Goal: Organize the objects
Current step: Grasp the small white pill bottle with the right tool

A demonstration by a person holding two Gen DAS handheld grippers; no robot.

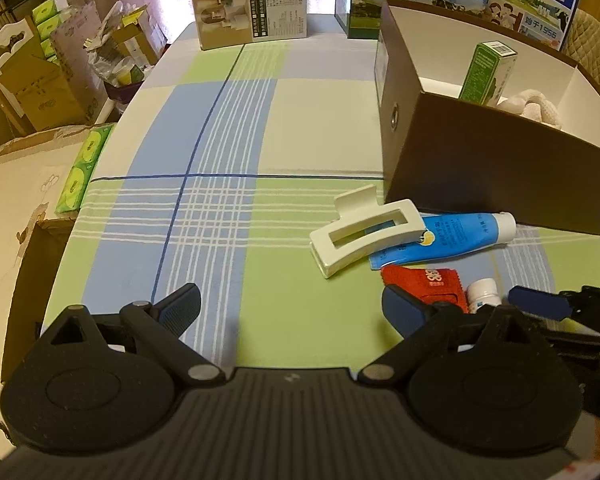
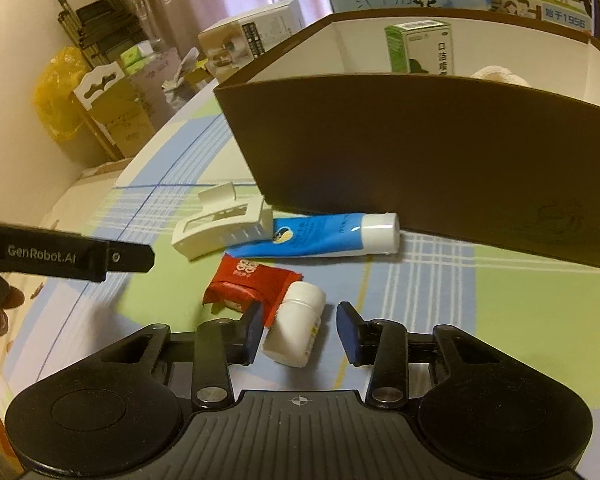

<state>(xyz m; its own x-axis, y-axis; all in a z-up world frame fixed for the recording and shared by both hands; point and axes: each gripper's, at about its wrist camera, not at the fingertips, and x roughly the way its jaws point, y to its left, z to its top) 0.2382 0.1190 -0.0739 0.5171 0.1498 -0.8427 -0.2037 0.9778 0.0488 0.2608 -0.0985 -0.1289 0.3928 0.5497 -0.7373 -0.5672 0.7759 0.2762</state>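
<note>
Checked tablecloth covers the table; cardboard boxes crowd the floor beside it.

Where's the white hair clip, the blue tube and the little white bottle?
White hair clip [image 1: 366, 232]: left wrist view, on its slotted top.
Blue tube [image 2: 320, 236]: right wrist view, on its blue body.
Little white bottle [image 2: 296, 328]: right wrist view, on its side.

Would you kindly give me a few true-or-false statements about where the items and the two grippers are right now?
1. The right gripper is open around the white bottle. True.
2. The blue tube lies inside the brown box. False: it lies on the tablecloth in front of it.
3. A green carton stands in the brown box. True.
4. The left gripper holds the white hair clip. False: it is open and empty.
</note>
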